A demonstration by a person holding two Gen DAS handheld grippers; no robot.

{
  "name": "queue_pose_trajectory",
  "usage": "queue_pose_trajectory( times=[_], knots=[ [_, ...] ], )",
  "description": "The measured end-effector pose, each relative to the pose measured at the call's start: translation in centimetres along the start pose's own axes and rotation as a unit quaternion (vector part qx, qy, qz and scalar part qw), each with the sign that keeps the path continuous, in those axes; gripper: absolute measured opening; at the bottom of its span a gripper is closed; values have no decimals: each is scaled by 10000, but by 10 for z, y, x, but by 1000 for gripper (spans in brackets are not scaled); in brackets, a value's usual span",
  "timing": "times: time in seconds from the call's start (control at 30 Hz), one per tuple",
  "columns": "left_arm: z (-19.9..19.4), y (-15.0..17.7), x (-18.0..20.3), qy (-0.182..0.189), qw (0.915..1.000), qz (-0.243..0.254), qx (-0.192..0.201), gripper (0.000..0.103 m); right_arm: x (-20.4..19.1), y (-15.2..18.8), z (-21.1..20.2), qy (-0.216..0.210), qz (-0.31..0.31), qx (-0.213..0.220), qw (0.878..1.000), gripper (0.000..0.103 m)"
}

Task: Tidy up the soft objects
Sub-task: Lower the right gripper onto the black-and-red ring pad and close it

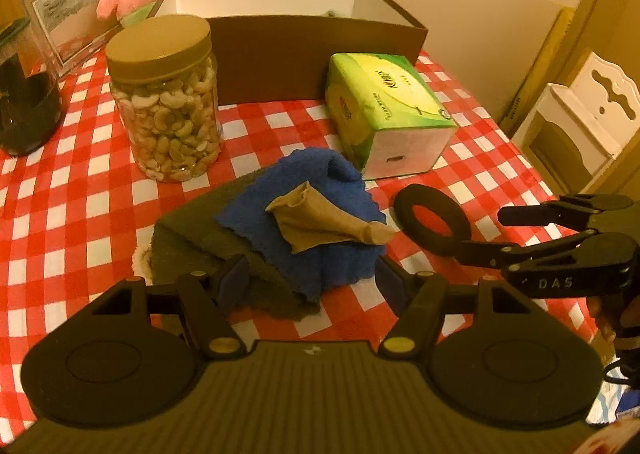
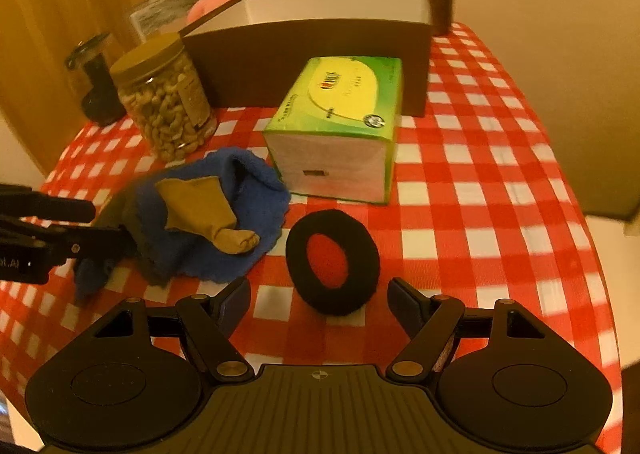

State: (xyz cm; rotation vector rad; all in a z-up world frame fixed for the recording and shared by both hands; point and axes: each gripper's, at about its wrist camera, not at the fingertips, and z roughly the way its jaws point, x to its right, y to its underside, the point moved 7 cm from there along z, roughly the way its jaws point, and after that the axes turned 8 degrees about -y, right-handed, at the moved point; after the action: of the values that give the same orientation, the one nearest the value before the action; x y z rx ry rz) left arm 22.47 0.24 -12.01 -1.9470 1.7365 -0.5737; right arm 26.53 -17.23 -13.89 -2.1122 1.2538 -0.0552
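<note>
The soft things lie bunched at the near middle of the checked surface (image 1: 80,190), which suits a two-handed sweep: a tan stocking (image 1: 320,220) rests on top of a blue cloth (image 1: 320,254), and that cloth is draped over a grey-green fabric piece (image 1: 192,238), so the pile probably has to be taken from the top down. Just beside it, apart from the cloth, a black foam ring (image 2: 334,260) lies flat. The left gripper (image 1: 312,284) hangs over the near edge of the pile with its fingers spread and nothing between them; the right gripper (image 2: 318,300) is lined up on the ring, fingers likewise apart and empty, one on each side of it but not touching. Behind stands an open brown box (image 1: 320,54), white inside, the likely place for these items. A green tissue pack (image 1: 384,110) sits between the pile and the box, and a jar of cashews (image 1: 166,102) stands to the left, both in the way of a low carry, so each load would need lifting clear
</note>
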Motion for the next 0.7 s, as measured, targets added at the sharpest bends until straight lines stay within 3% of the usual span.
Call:
queue_pose_trajectory(
  times=[0.3,0.7],
  knots=[
    [15,-1,6,-219,9993,-277,-106,67,14,-3,38,-72,-475,-292,9984,75],
    [23,-1,17,-464,9976,-495,-142,67,18,-7,66,-120,-998,-320,9944,75]
  ],
)
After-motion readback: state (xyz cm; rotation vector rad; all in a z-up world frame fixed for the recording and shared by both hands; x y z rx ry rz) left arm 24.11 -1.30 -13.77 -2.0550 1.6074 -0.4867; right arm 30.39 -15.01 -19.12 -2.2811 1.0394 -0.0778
